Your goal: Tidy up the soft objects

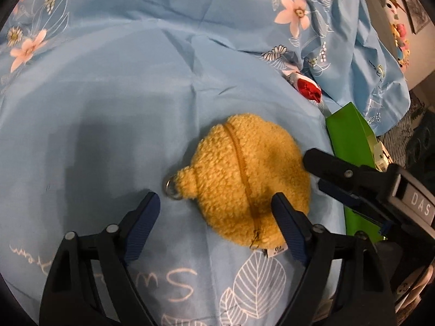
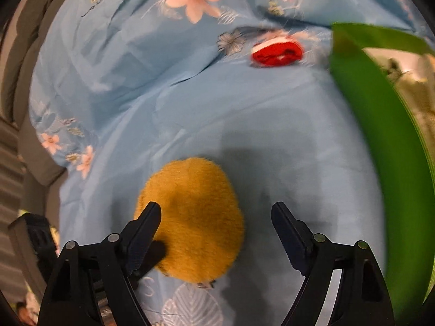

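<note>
A fuzzy yellow zip pouch [image 1: 244, 179] with a metal ring lies on the blue floral bedsheet [image 1: 108, 95]. My left gripper [image 1: 214, 206] is open and hovers just above the pouch's near edge, its right finger over the pouch. My right gripper [image 2: 216, 212] is open and empty, close to the same pouch [image 2: 195, 214]; it shows in the left wrist view [image 1: 339, 174] at the pouch's right side. A small red and white soft object [image 1: 308, 88] lies farther back; it also shows in the right wrist view [image 2: 277, 51].
A green box or bag [image 1: 350, 138] stands at the right of the pouch and fills the right side of the right wrist view [image 2: 380, 125]. Plush toys [image 1: 399, 32] hang at the far right. Grey furniture [image 2: 21, 81] edges the bed at the left.
</note>
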Available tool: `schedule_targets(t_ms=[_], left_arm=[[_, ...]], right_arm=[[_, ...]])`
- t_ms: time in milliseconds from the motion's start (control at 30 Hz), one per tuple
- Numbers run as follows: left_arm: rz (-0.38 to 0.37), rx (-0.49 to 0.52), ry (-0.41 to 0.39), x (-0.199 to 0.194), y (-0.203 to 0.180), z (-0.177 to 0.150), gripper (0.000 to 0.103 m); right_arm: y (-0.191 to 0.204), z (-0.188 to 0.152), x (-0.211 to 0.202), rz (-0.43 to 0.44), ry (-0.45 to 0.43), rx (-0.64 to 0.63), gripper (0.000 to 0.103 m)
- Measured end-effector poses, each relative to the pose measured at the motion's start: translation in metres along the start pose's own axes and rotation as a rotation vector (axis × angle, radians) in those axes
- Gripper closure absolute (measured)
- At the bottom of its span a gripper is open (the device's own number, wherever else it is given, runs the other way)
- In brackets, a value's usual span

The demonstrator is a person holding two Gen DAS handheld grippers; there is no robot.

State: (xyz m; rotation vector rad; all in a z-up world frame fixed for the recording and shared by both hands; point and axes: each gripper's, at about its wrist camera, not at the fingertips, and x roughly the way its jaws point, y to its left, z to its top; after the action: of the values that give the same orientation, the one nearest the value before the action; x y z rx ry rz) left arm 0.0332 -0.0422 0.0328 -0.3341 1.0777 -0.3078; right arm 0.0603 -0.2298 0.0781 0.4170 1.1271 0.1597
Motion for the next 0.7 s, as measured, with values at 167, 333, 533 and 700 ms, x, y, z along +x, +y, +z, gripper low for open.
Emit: schedule_targets(t_ms=[167,333,533,700], left_arm=[[-0.031,0.031,-0.01,0.008,-0.006,0.002,0.053],[-0.031,0.118,-0.011,0.009,-0.02,-0.004,0.069],[-0.084,0.15,-0.057,-0.007,-0.04,0.001,0.074],[-0.138,0.206,-0.144,-0.027,-0.082,0.012,0.074]], right_arm=[[0.005,0.0,0.03,0.029,0.07,-0.012,0.026],[0.005,-0.005,0.032,0.104,0.1,0.007,0.05],[-0.004,-0.003,0.019,0.213,0.101,0.052,0.061],[-0.014,0.008,-0.026,0.237,-0.029,0.067,0.061]])
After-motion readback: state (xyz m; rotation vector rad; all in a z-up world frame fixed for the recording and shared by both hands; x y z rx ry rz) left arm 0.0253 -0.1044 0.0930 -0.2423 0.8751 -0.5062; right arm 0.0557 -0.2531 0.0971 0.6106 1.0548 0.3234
